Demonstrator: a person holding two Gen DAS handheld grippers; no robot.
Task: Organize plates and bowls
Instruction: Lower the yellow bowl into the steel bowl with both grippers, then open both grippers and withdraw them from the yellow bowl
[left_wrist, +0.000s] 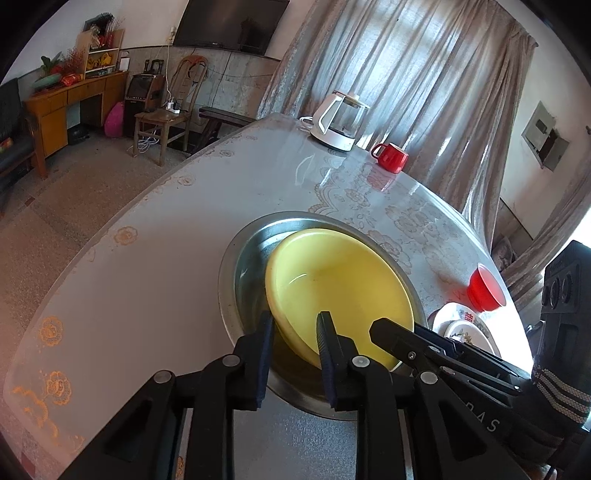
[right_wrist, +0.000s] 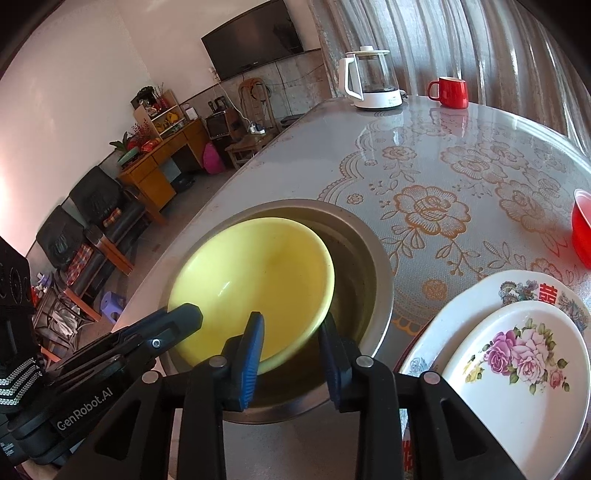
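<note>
Yellow bowl (left_wrist: 340, 291) sits tilted inside the steel basin (left_wrist: 236, 266) on the round table (left_wrist: 155, 258), both tongs straddling its near rim. The left gripper (left_wrist: 295, 354) and right gripper (right_wrist: 291, 354) stand slightly apart, pads not visibly pressing the rim. Beside the basin, two flowered plates (right_wrist: 517, 369) are stacked, while a red bowl (right_wrist: 583, 229) beyond them appears still unsorted. Only the right view shows the plates fully; the left shows just their edge.

Glossy yellow bowl (right_wrist: 255, 280) inside dull metal basin (right_wrist: 365, 266).
</note>
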